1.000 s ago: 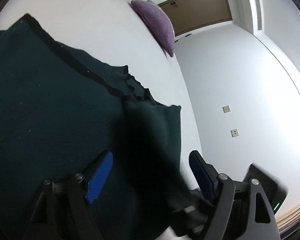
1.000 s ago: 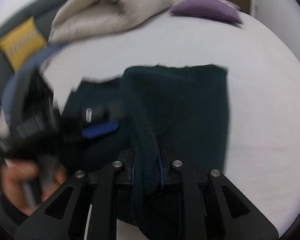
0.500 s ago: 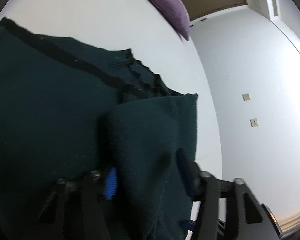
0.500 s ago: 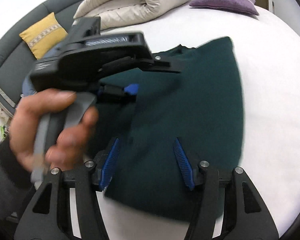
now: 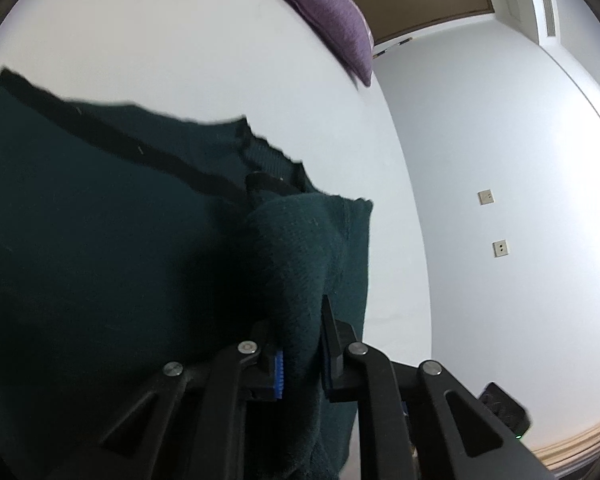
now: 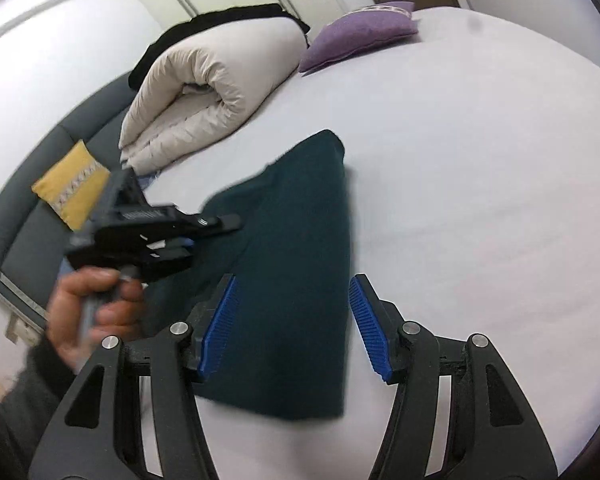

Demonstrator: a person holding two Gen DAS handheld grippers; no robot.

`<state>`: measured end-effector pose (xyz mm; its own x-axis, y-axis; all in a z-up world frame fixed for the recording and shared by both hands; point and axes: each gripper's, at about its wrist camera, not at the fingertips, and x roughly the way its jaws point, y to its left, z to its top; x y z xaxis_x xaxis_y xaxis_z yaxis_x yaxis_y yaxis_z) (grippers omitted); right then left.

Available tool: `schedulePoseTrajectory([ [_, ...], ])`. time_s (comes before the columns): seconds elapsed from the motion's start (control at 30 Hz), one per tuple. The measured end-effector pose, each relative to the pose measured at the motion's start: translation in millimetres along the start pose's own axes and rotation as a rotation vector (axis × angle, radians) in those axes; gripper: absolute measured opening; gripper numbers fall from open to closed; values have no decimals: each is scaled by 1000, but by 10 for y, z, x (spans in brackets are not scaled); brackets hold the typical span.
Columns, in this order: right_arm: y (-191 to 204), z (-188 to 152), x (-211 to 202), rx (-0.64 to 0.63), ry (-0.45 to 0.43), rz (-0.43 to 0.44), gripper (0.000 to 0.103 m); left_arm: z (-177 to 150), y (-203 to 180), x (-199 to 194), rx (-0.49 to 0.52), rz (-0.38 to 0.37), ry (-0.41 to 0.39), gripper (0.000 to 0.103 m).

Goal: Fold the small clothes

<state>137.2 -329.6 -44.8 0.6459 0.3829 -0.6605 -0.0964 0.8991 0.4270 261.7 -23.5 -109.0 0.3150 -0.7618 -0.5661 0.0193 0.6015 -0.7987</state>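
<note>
Right wrist view, left to right: grey sofa (image 6: 28, 216) with yellow cushion (image 6: 70, 184), rolled beige duvet (image 6: 204, 92), purple pillow (image 6: 356, 32) at the far edge of the white bed (image 6: 480, 160). A hand (image 6: 96, 304) holds the left gripper (image 5: 300, 360); its fingers are closing, pinched on a raised ridge of the dark green garment (image 6: 296, 264), which lies partly folded mid-bed. Right gripper (image 6: 296, 320) hovers over the garment's near end, fingers apart, nothing clamped. Risks, as a guess: the left pinch looks shallow and bunched, so lifting may drag the folded flap askew or grab several layers. The thick knit may slip out, undoing the fold.
</note>
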Motion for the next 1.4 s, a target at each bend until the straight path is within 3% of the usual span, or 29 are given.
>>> schedulePoseTrajectory([
  [0.1, 158, -41, 237, -73, 26, -56, 56, 91, 62, -223, -8, -7, -16, 14],
  [0.3, 762, -293, 488, -192, 67, -15, 56, 297, 306, -830, -13, 19, -53, 14],
  [0.53, 1461, -412, 759, -331, 141, 22, 56, 505, 838, -1431, -72, 115, -72, 14],
  [0.7, 1869, -644, 1114, -423, 224, -5, 56, 526, 1198, -1452, -104, 154, -64, 14],
  [0.77, 1897, -698, 1240, -433, 238, -26, 56, 490, 1294, -1342, -100, 180, -50, 15],
  [0.83, 1873, -723, 1297, -429, 236, -38, 56, 464, 1389, -1256, -123, 202, -50, 24],
  [0.93, 1826, -762, 1270, -394, 237, -6, 55, 382, 1489, -1419, -156, 169, -95, 27],
  [1.03, 1706, -679, 1099, -312, 233, 57, 55, 288, 1245, -1672, -80, 292, -208, 30],
  [1.13, 1533, -498, 834, -169, 156, 158, 55, 98, 789, -1880, 102, 359, -289, 30],
  [1.2, 1352, -403, 730, -41, 137, 266, 56, -119, 447, -1817, 269, 398, -284, 30],
  [1.27, 1279, -296, 836, 40, 155, 329, 56, -305, 321, -1672, 353, 445, -253, 30],
  [1.4, 1044, -388, 1150, 98, 260, 269, 52, -501, 587, -1306, 359, 539, -157, 30],
])
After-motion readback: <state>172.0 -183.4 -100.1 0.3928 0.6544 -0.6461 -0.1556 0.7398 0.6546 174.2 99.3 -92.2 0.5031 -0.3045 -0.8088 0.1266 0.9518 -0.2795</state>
